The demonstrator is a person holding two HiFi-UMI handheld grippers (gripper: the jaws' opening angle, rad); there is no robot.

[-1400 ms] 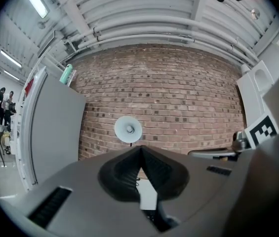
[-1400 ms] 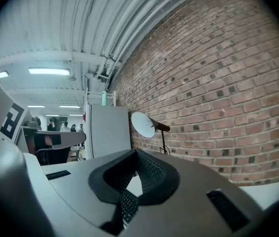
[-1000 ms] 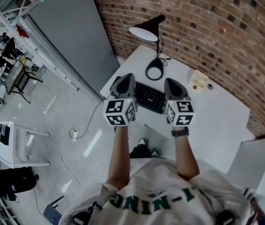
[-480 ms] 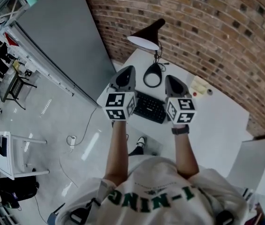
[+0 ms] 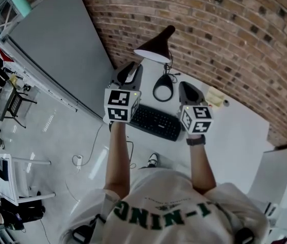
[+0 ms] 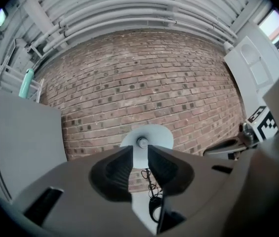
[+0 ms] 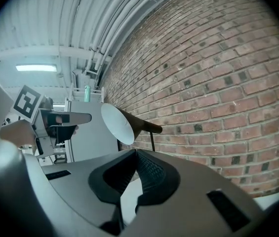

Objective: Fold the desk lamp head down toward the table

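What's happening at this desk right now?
A person stands at a white table by a brick wall, a gripper in each hand. The left gripper is lined up on the lamp head; its jaws have just been opening, with nothing between them. The right gripper is shut and empty. The lamp head is raised, not yet touched or folded.

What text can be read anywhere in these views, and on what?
"I-NING": green print on the person's shirt, upside down in the head view; the smaller line above it is unreadable.
Keyboard keys: too small to read.
Marker cubes: patterns only, no words.
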